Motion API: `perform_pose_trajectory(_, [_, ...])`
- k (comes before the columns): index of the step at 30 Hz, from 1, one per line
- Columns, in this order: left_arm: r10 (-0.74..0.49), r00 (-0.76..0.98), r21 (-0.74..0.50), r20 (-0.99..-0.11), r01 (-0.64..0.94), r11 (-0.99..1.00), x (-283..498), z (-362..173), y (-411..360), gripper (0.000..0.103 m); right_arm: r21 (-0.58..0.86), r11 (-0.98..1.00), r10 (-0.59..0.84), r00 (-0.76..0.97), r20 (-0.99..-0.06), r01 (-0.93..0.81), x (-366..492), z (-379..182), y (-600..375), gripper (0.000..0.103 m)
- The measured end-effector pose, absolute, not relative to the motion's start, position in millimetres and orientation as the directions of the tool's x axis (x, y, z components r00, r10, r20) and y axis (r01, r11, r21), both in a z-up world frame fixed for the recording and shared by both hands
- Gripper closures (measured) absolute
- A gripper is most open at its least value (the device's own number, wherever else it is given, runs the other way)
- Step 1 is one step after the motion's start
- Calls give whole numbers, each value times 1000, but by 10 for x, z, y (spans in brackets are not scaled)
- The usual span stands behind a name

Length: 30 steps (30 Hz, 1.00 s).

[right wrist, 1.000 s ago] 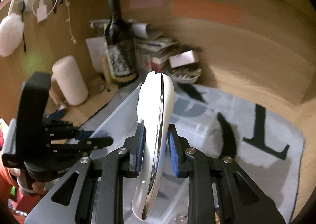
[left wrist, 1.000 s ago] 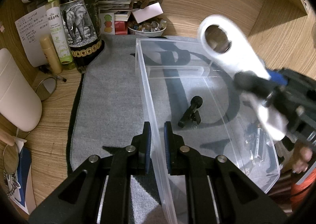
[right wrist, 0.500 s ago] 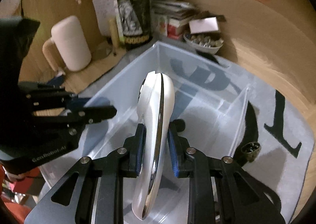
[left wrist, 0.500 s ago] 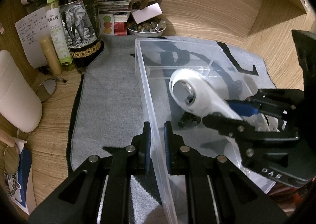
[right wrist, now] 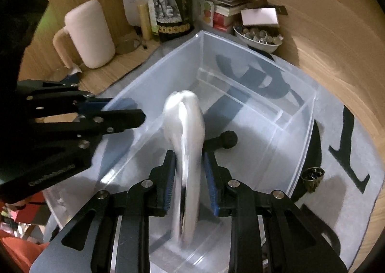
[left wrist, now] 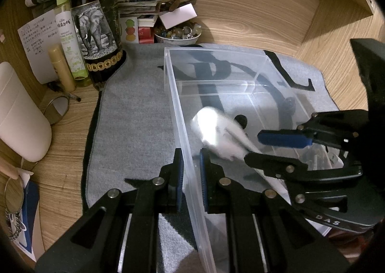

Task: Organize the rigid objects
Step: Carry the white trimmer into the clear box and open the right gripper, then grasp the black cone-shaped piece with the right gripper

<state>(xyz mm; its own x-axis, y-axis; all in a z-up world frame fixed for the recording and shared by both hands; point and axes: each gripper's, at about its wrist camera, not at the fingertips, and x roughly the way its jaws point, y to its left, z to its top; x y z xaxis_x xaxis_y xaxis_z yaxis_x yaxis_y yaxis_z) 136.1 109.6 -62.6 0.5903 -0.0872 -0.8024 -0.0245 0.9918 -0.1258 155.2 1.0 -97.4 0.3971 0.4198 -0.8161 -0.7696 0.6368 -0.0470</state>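
Right gripper [right wrist: 189,184] jaws opening, blurred white elongated plastic device [right wrist: 186,152] between, over clear plastic bin [left wrist: 173,95]. Left gripper [left wrist: 191,176] pinches bin wall. Risk: device lands on small black tool [right wrist: 223,139].

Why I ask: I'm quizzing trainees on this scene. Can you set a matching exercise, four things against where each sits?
Things:
1 white tool
2 small black piece
3 bowl of stones
4 clear box, long wall

Places:
A on the box floor
B between the left gripper pads
C between the right gripper pads
D beyond the box's far end

Pairs: 1-C, 2-A, 3-D, 4-B. The right gripper's jaws are opening around the tool.
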Motion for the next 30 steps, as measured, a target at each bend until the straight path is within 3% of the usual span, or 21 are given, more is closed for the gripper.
perform_pose_trajectory(8, [-85, 589, -125, -803, -26, 992, 1367, -628, 1097, 91, -47, 666, 449, 450, -772, -744, 1558, -777, -118, 74])
perform_pose_trajectory(21, [-86, 590, -124, -803, -26, 992, 1368, -628, 1095, 91, -49, 782, 457, 626, -632, -621, 1684, -313, -604, 41])
perform_pose_trajectory(30, [-86, 590, -125, -803, -26, 992, 1369, -627, 1099, 91, 1, 872, 379, 673, -635, -490, 2012, -388, -1083, 38])
